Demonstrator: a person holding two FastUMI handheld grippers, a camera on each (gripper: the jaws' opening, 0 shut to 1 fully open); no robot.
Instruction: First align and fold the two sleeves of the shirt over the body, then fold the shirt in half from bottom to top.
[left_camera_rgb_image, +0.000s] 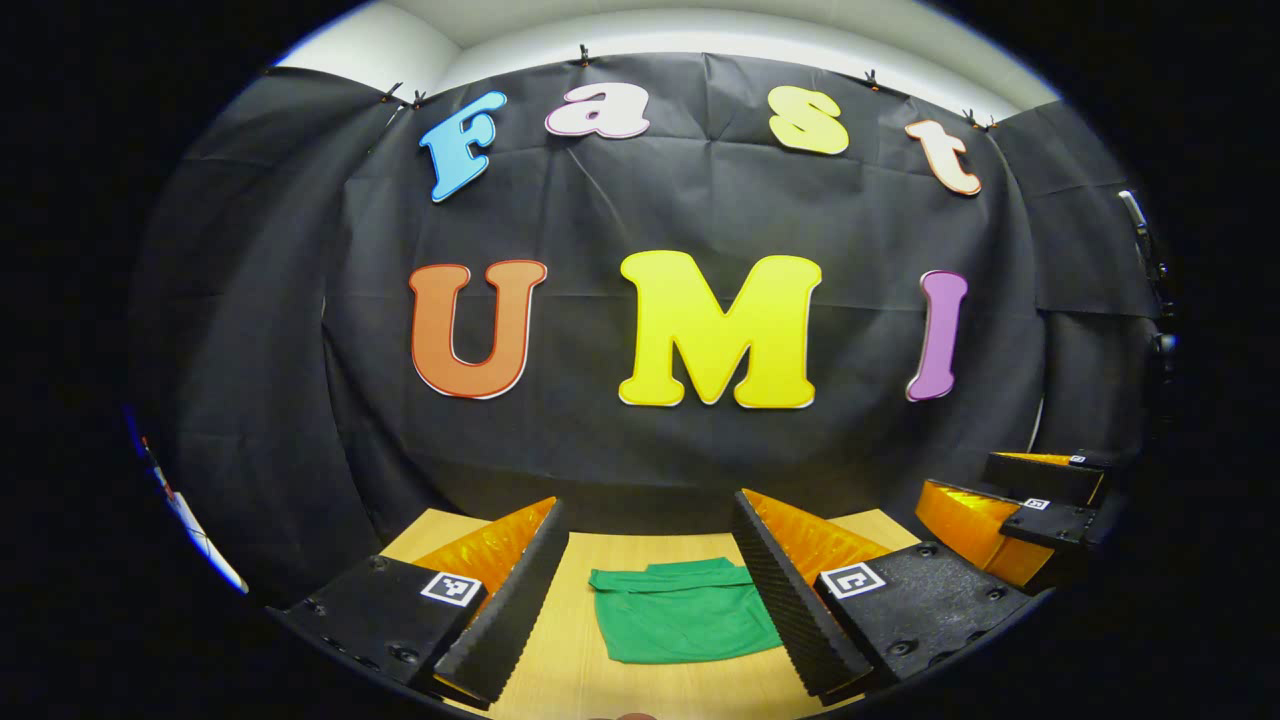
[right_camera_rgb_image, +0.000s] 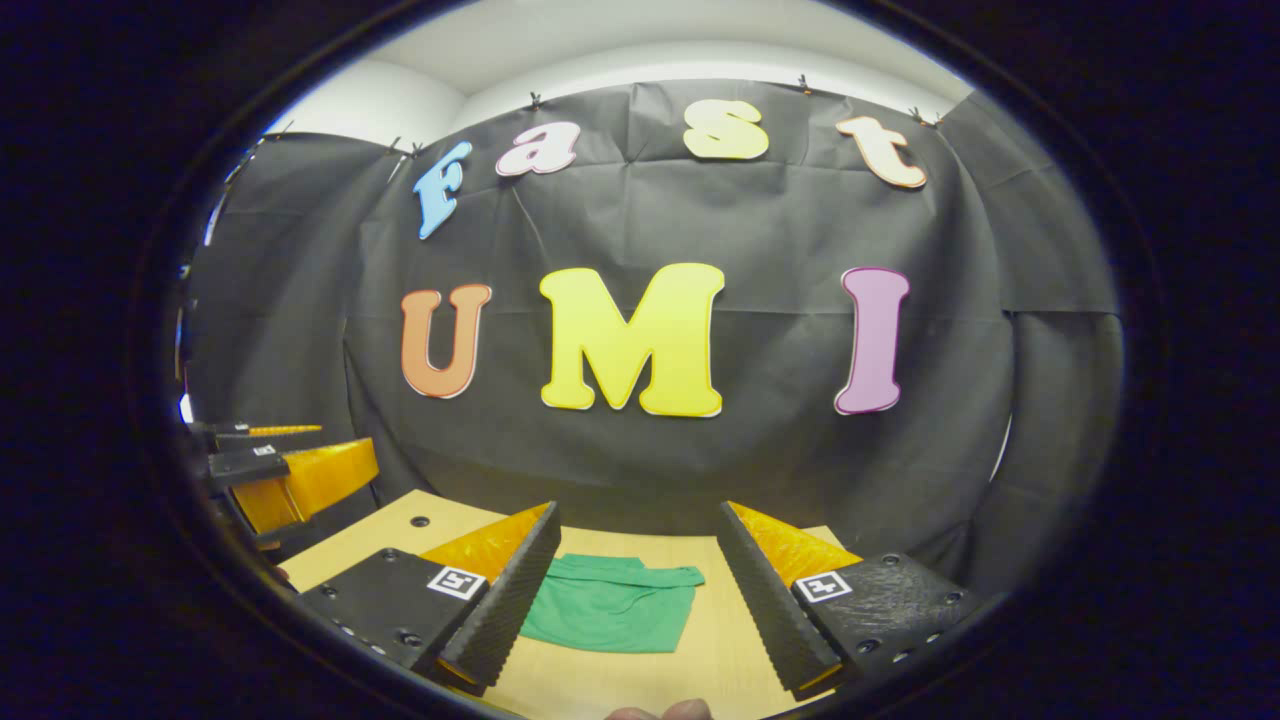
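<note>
Booth: black cloth wall (left_camera_rgb_image: 300, 330), creased, clipped along its top edge under a pale ceiling.
Table: light wood table (left_camera_rgb_image: 560, 680), smooth; a small dark hole in it near my right claw's far left corner.
Shirt: green shirt (left_camera_rgb_image: 680, 615), soft cloth folded into a compact rectangle, flat on the table, a rumpled edge along its far side.
My left claw: left gripper (left_camera_rgb_image: 645, 600) spread wide, holding nothing, raised above the table, the shirt seen between its ribbed fingers (left_camera_rgb_image: 505, 620).
My right claw: right gripper (right_camera_rgb_image: 635, 595) also spread wide and empty; the shirt lies toward its left finger.
Finger shape: wedge-like, with ridged inner faces.
</note>
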